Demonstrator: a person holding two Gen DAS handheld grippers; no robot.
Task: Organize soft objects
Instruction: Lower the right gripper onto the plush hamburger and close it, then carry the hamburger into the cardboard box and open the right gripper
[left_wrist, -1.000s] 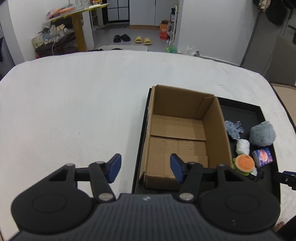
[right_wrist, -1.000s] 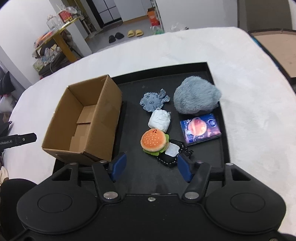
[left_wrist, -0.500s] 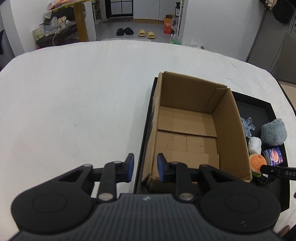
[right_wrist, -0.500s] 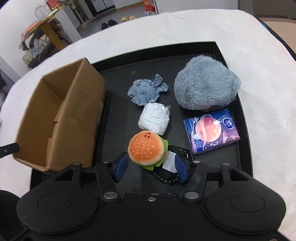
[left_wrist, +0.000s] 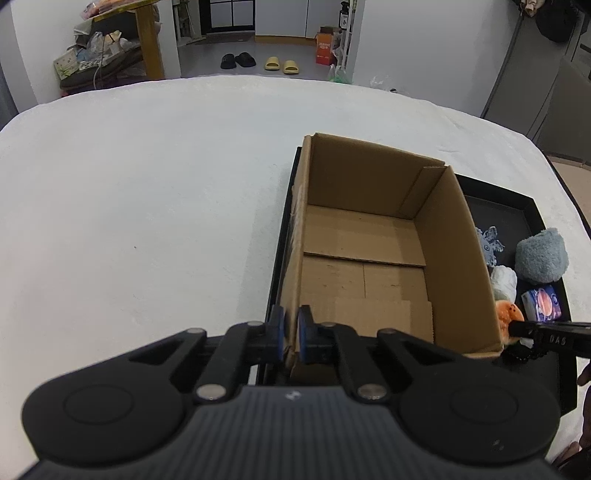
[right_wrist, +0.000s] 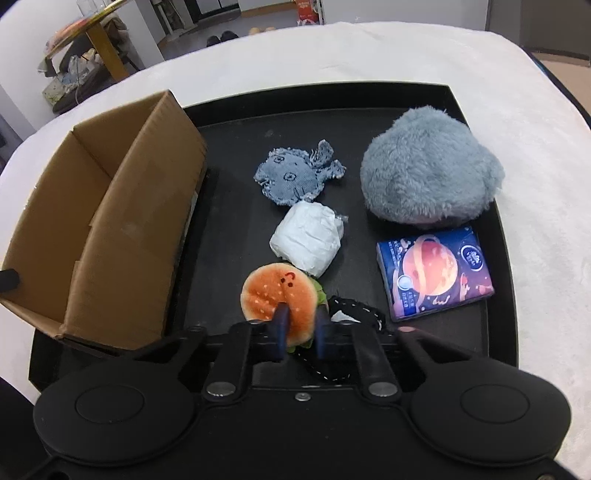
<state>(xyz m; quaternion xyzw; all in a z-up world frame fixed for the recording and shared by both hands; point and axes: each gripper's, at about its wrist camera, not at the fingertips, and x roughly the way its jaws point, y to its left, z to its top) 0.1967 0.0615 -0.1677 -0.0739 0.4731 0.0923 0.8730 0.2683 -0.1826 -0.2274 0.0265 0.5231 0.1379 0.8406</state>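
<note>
With the left gripper (left_wrist: 290, 334) clamped on the near-left wall of the cardboard box (left_wrist: 373, 254) and the right gripper (right_wrist: 300, 328) fingers pinching the burger plush (right_wrist: 279, 295) on the black tray (right_wrist: 476, 339), the pick step is in hand; next, lift and carry it into the box.

Left tool (left_wrist: 290, 339) and right tool (right_wrist: 300, 328) both clamped.

walls white | floor grey (left_wrist: 280, 40) | yellow table (left_wrist: 146, 35) left | slippers (left_wrist: 280, 65) by doorway

The cardboard box (left_wrist: 369, 258) wall hides most of the burger plush (left_wrist: 509, 314) in the left view; the black cord (right_wrist: 343, 314) vanishes under the right gripper (right_wrist: 300, 328).
</note>
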